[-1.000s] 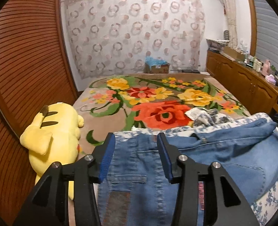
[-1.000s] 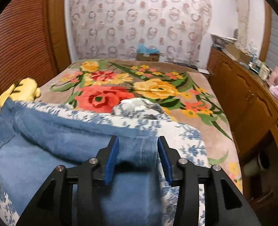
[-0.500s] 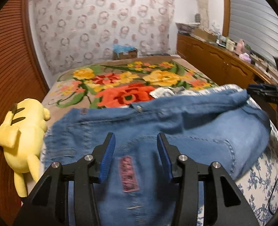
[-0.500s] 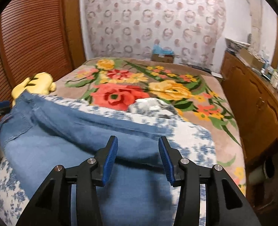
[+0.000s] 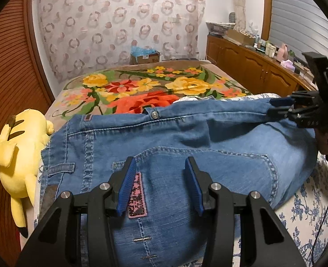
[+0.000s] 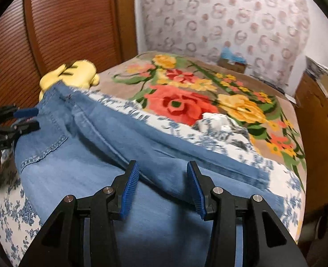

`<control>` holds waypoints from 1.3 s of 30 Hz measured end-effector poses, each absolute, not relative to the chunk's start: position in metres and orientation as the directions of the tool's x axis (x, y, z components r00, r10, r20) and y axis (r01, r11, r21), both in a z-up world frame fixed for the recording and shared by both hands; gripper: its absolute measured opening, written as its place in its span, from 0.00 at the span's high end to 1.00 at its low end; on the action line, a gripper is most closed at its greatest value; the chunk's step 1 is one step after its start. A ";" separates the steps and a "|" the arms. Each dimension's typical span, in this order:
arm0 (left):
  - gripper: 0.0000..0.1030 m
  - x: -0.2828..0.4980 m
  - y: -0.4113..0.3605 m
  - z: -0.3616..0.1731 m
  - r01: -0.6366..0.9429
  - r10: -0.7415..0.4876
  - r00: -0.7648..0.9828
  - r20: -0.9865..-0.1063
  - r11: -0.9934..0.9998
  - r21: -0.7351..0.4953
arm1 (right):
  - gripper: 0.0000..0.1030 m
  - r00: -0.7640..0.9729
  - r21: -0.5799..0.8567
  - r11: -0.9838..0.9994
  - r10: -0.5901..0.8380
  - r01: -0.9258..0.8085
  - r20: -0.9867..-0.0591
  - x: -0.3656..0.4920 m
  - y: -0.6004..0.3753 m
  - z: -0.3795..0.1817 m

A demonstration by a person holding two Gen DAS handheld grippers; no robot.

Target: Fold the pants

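place: home bedroom | clues: bed with floral rose blanket (image 5: 141,89), yellow plush toy (image 5: 19,151), wooden cabinet run cluttered with bottles (image 5: 252,66), ring-patterned curtain (image 5: 119,22)

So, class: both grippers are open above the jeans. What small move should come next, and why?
Probably move the right gripper to the leg hem and pinch it: the jeans lie stretched out full length, and its open jaws hold nothing.

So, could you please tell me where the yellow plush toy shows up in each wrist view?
Left wrist view: the yellow plush toy lies at the far left edge, beside the jeans.
Right wrist view: the yellow plush toy sits upper left, just beyond the jeans' far end.
Shared landmark: the big red flower on the blanket.
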State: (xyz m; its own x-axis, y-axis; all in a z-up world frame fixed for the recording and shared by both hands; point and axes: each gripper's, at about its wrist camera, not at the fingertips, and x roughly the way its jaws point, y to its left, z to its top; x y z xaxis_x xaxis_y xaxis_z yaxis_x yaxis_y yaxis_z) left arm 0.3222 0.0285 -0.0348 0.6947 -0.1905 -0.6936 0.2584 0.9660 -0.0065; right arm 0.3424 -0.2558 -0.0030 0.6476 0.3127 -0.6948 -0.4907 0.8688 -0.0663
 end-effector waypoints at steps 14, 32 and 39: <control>0.54 0.311 0.052 -0.035 0.224 -0.182 0.703 -0.687 0.974 -0.029 | 0.98 0.716 -0.182 0.870 0.240 -0.459 -0.655 0.371 -0.244 0.017; 0.54 0.284 0.074 -0.038 0.168 -0.151 0.715 -0.683 0.985 -0.041 | 0.73 0.747 -0.084 0.935 0.220 -0.345 -0.627 0.345 -0.284 0.021; 0.54 0.277 0.084 -0.042 0.156 -0.142 0.709 -0.691 0.987 -0.043 | 0.71 0.776 -0.073 0.961 0.169 -0.266 -0.607 0.274 -0.324 0.020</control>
State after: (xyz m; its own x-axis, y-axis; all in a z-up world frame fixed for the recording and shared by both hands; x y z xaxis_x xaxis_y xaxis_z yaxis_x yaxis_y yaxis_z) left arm 0.2772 0.0839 -0.0424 0.7091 -0.1418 -0.6907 0.1557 0.9869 -0.0427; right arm 0.2743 -0.3245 0.0204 0.7763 0.1689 -0.6073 -0.2665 0.9610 -0.0734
